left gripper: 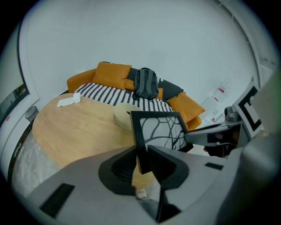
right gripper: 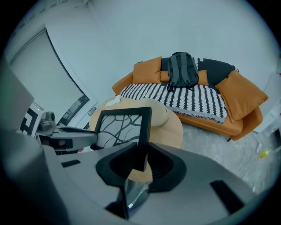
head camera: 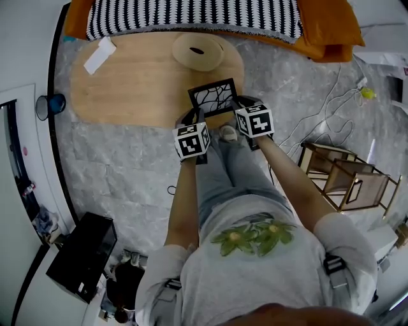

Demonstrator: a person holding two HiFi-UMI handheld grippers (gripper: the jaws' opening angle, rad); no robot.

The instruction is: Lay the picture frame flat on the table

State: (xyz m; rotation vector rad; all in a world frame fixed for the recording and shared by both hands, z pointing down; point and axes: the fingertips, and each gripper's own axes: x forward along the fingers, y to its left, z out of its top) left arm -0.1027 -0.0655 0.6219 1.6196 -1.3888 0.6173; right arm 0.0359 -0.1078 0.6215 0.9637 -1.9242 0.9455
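A black picture frame (head camera: 214, 97) with a branch-pattern print is held tilted up over the near edge of the oval wooden table (head camera: 140, 76). My left gripper (head camera: 195, 117) is shut on the frame's left side. In the left gripper view the frame (left gripper: 160, 127) has its edge pinched between the jaws of the left gripper (left gripper: 142, 160). My right gripper (head camera: 241, 105) is shut on the right side. The right gripper view shows the frame (right gripper: 123, 127) with its edge clamped in the right gripper (right gripper: 140, 159). The frame's lower edge is hidden.
A round pale hat-like disc (head camera: 197, 51) and a white sheet (head camera: 100, 55) lie on the table. An orange sofa with a striped blanket (head camera: 191, 16) stands behind it, with a backpack (left gripper: 145, 83) on it. A wooden rack (head camera: 344, 178) and cables (head camera: 331, 121) are at the right. A black box (head camera: 83, 255) sits lower left.
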